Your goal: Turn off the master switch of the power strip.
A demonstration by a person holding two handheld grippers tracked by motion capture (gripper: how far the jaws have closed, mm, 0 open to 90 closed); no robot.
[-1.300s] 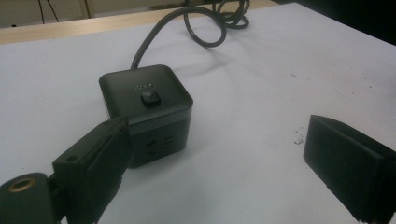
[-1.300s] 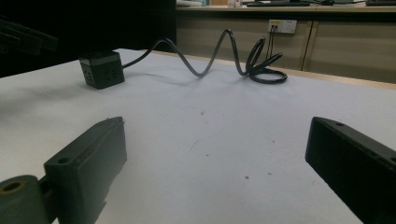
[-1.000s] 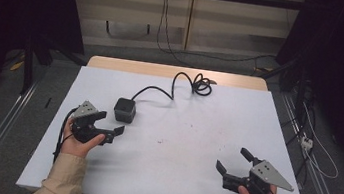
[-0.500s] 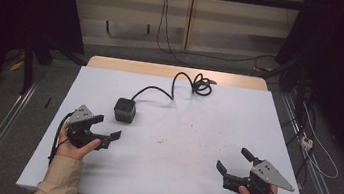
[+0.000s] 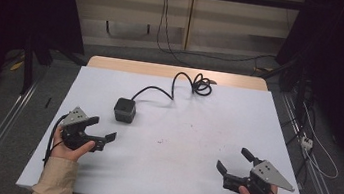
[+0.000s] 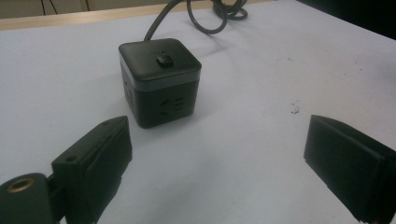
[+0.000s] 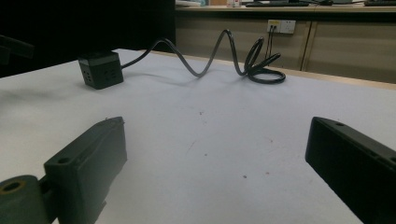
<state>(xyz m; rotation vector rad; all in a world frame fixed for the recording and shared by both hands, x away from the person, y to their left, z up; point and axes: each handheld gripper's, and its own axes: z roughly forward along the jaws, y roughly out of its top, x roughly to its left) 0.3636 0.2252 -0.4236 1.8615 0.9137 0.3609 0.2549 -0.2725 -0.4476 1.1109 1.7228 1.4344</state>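
Both my grippers hang with jaws spread and empty, and the black power cube stands free on the table.

My left gripper (image 5: 100, 133) has its jaws wide apart with nothing between them; in the left gripper view the power cube (image 6: 160, 80) stands just beyond the left jaw, apart from both. From above I see the cube (image 5: 125, 110) just far and right of that gripper, on the left half of the white table (image 5: 196, 130). My right gripper (image 5: 238, 162) sits near the right front edge, jaws equally spread over bare tabletop, well apart from the cube. The cube's black cable (image 5: 182, 83) runs from it toward the far edge and ends in a loose coil there; in the right gripper view that coil (image 7: 261, 65) rises off the surface in loops.
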